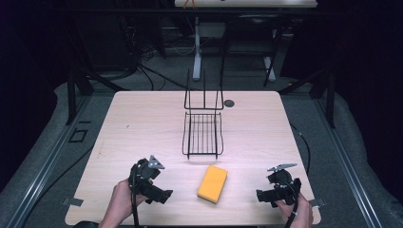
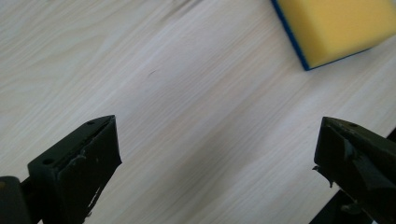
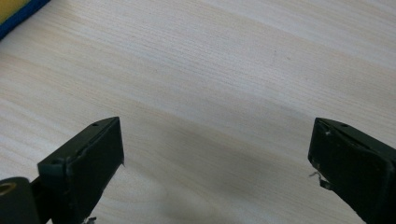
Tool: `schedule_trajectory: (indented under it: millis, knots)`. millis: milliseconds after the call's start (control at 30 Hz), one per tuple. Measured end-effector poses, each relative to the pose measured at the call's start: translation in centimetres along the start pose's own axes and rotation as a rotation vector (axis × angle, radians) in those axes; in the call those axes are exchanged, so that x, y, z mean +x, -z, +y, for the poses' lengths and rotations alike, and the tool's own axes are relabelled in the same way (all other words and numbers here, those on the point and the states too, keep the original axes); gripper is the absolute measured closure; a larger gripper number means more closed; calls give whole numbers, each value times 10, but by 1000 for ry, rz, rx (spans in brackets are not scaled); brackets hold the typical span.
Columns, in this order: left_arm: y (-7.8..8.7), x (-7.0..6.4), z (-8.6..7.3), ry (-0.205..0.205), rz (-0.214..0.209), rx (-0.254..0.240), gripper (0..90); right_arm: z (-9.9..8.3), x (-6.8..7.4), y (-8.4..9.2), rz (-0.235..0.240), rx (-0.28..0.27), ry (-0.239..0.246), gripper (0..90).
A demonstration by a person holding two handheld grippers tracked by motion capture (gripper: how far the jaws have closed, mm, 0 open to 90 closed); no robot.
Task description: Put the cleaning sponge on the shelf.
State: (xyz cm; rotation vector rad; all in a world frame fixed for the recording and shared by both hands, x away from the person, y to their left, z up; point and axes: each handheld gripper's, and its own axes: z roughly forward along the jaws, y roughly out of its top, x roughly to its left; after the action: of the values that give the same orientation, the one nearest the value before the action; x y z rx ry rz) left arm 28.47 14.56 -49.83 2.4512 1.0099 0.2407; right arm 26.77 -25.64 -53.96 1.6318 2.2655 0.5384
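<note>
Yellow sponge [image 1: 212, 183] is lain flat near the table's [image 1: 142, 118] front edge, just in front of the wire rack [image 1: 203, 134]. Left gripper [image 1: 164, 195] and right gripper [image 1: 260, 195] are held either side, jaws released, nothing grasped.

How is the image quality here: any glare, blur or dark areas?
High view: table evenly lit, surroundings nearly black, faint shadow under the wire rack, slightly soft overall. Left gripper view: sponge sharp, claw tips blurred. Right gripper view: wood grain crisp, soft shadow between the claws; no glare.
</note>
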Motion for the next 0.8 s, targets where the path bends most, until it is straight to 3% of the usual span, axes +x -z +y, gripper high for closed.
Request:
schedule_trajectory:
  millis: [167,333,800]
  knots:
    - [-9,-13,18,-41,-24,33,3,0,2,-1,7,13,5,30]
    - [-13,-17,28,-55,-27,33,3,-1,2,-2,2,6,0,33]
    - [-34,-49,65,-130,-60,62,0,-1,-3,0,-3,13,-10,37]
